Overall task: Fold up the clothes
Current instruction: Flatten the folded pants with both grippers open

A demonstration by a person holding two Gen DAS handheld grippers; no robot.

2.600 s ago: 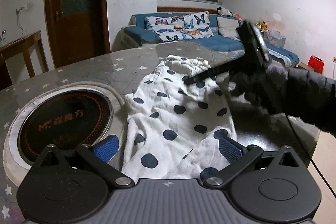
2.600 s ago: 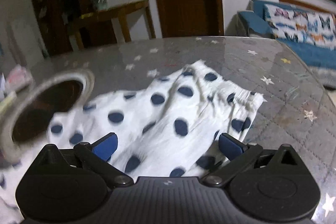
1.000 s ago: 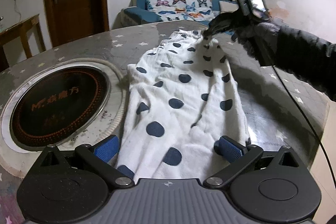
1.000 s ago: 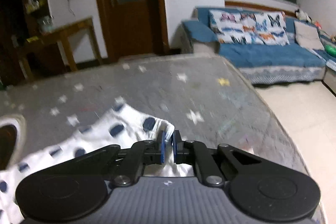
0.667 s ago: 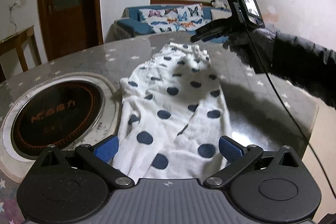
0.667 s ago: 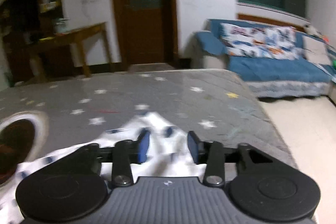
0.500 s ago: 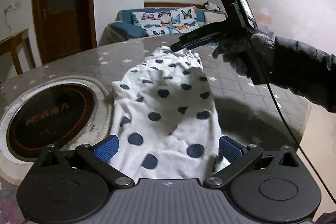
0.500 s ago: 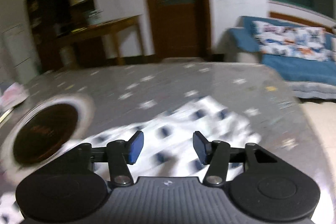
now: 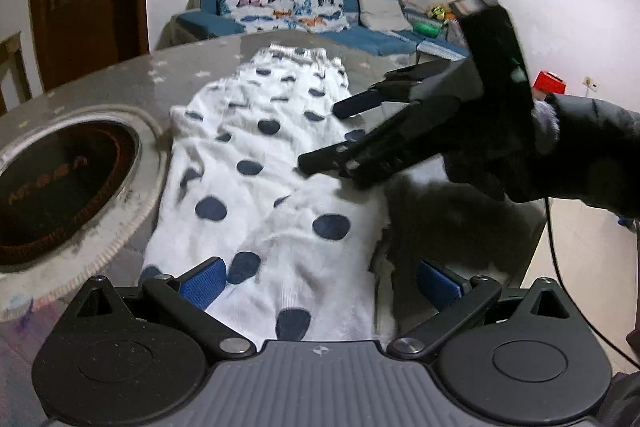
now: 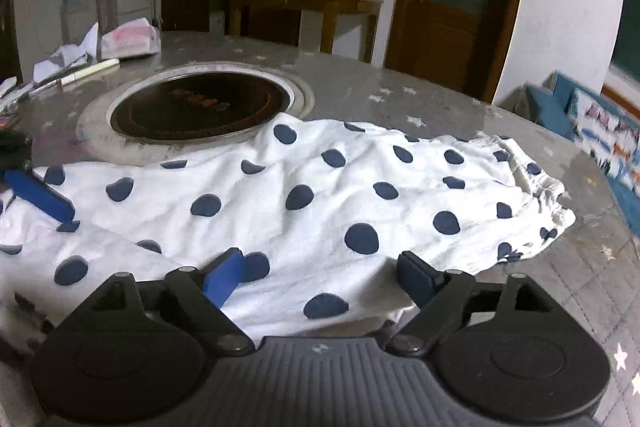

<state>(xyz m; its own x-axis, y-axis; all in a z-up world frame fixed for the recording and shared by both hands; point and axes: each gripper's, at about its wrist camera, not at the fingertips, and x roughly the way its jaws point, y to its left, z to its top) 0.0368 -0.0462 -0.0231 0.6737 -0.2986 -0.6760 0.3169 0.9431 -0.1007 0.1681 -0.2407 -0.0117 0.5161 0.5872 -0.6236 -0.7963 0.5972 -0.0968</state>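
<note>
The spotted garment [image 10: 304,203] lies stretched out long on the grey table [image 10: 400,99], one edge just overlapping the rim of the round hob [image 10: 200,107] set into the top, its gathered waistband [image 10: 532,179] at the far end towards the sofa. It looks thin, soft and light — the sort of cloth that sags and bunches the moment it is lifted, so I'd say it wants pinching at an edge or corner, both ends at once, not in the middle. The left gripper [image 9: 320,277] hangs over the near end with its jaws wide apart, pressing on nothing. The right gripper [image 10: 320,273] hovers over the long side, jaws opening, cloth under them but not pinched.
</note>
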